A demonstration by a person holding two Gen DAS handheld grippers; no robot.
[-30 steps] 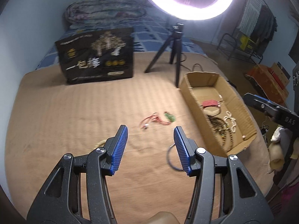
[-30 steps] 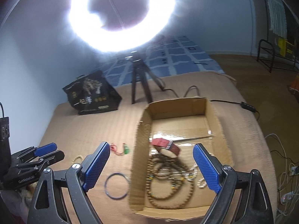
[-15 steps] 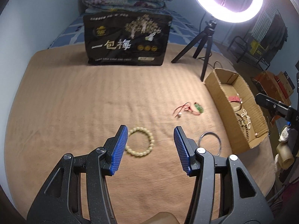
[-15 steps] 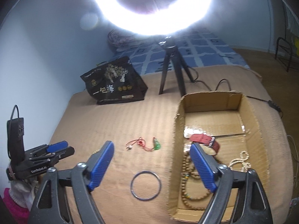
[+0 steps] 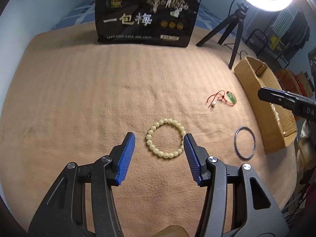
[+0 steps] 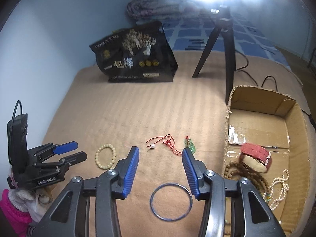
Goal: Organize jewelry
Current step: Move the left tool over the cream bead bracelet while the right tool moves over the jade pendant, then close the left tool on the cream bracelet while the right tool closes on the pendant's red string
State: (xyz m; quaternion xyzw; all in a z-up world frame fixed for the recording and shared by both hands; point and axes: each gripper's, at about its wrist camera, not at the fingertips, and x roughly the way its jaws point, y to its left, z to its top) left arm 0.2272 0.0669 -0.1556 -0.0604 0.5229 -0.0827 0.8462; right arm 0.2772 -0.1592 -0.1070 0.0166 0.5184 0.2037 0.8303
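The task looks partly done: the box (image 6: pixel 258 122) at the right of the bed (image 5: pixel 83 90) already holds a red watch (image 6: pixel 255 155), dark wooden beads (image 6: pixel 250 179) and a pale bead string (image 6: pixel 280 187). Three pieces are left out on the bed's tan cover: a pale bead bracelet (image 5: pixel 166 138), a thin blue bangle (image 6: pixel 171 201) and a red cord with a green pendant (image 6: pixel 171 145). The left gripper (image 5: pixel 159 141) tilts steeply down over the bracelet, its jaws spread, one blue pad just left of the ring and the other at its right edge, pinching nothing. The right gripper (image 6: pixel 160 154) also tilts steeply down, hanging above the bangle with the cord beyond its tips; its jaws have just been closing, yet a clear gap remains and they grip nothing. A hand in a white glove with a pink cuff (image 6: pixel 15 213) carries the left gripper. Judging by the poses, bracelet and bangle are each about to be picked up.
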